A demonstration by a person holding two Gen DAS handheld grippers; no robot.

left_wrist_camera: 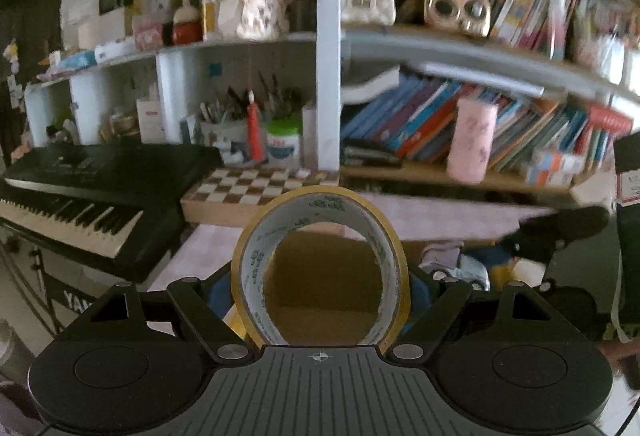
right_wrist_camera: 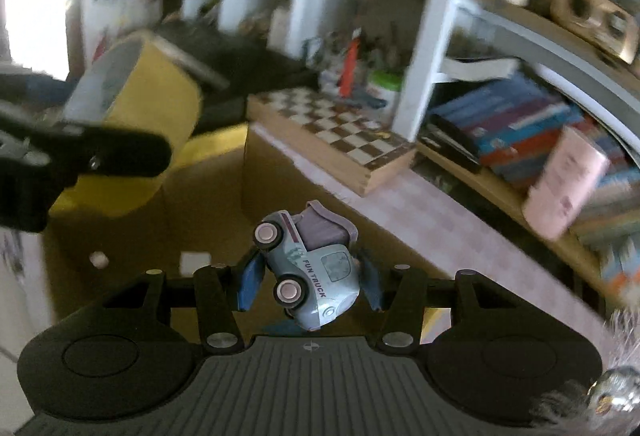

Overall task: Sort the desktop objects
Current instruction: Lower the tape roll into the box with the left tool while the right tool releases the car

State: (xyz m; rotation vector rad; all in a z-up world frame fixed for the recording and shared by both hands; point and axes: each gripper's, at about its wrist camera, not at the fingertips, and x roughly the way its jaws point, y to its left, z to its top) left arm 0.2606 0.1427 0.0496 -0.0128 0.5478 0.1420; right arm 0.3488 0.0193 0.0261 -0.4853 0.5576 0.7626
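Note:
My left gripper (left_wrist_camera: 320, 292) is shut on a roll of yellow tape (left_wrist_camera: 256, 268), held upright so I look through its hole. My right gripper (right_wrist_camera: 310, 278) is shut on a light blue toy truck (right_wrist_camera: 316, 272), tilted nose down between the blue pads (right_wrist_camera: 250, 282). Both are held above an open cardboard box (right_wrist_camera: 256, 164). In the right wrist view the tape roll (right_wrist_camera: 160, 96) and the left gripper (right_wrist_camera: 100, 152) show at the upper left. In the left wrist view the toy truck (left_wrist_camera: 472, 270) and the right gripper (left_wrist_camera: 560, 232) show at the right.
A wooden chessboard (right_wrist_camera: 332, 132) lies on the pink desk (right_wrist_camera: 440, 220) behind the box. A pink cup (right_wrist_camera: 564, 180) stands on the lower bookshelf among books. A black keyboard piano (left_wrist_camera: 80, 196) stands to the left. A pen holder (left_wrist_camera: 228, 136) stands behind the chessboard.

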